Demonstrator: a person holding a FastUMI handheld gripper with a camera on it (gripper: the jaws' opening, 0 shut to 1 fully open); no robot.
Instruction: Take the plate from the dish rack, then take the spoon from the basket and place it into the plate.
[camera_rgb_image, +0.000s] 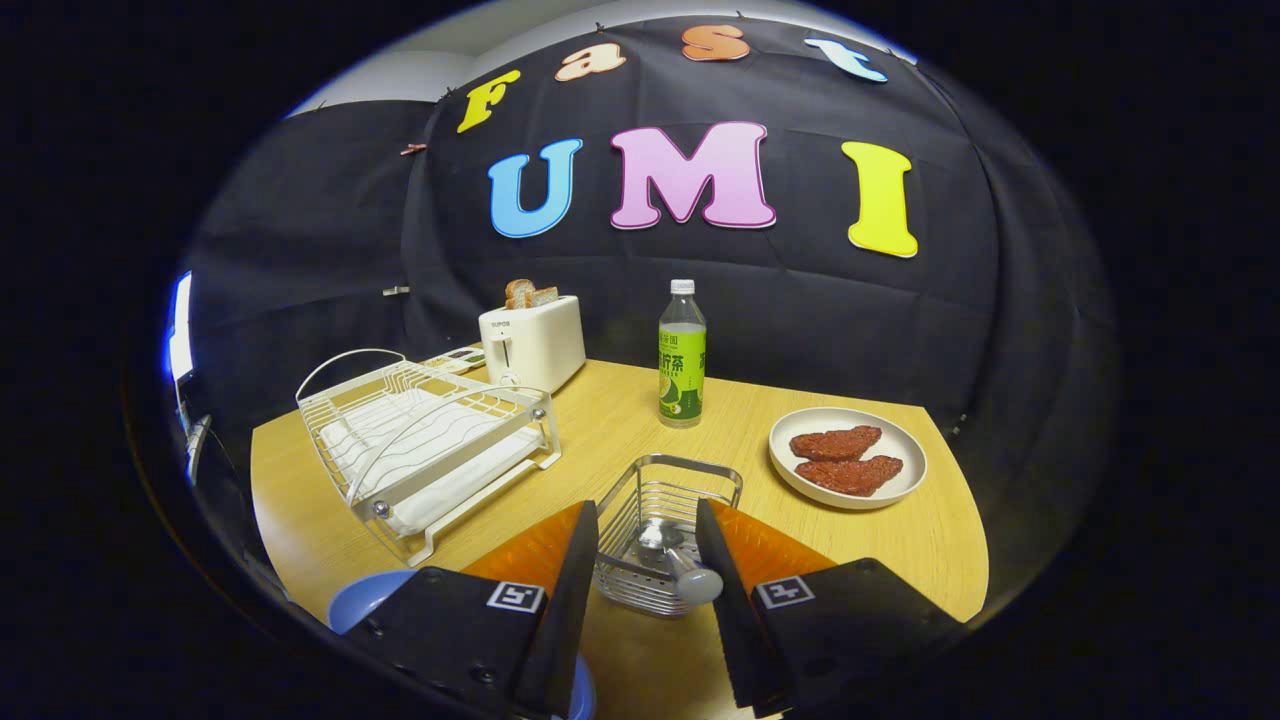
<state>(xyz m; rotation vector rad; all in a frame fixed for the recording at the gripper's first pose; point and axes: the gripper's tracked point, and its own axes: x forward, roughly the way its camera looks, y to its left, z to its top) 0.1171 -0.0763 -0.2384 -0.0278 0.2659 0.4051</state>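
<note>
I have the gripper (647, 560) tipped down over the wooden table (620, 420), its fingers spread apart with nothing pinched between them. The wire basket (665, 535) sits right in the gap between the fingers, and the spoon (678, 570) lies inside it, its rounded handle end almost touching the right finger. The blue plate (365, 603) is already on the table under the left finger, which covers most of it; I see just an arc of its rim. Ahead and to the left of the fingers stands the white dish rack (425, 435). Beyond that is a white toaster (532, 343) with bread slices in it. Straight ahead beyond the basket stands a green-labelled bottle (682, 355), and ahead to the right a white dish (848, 457) holds two reddish-brown patties. Black cloth walls close the booth behind.
</note>
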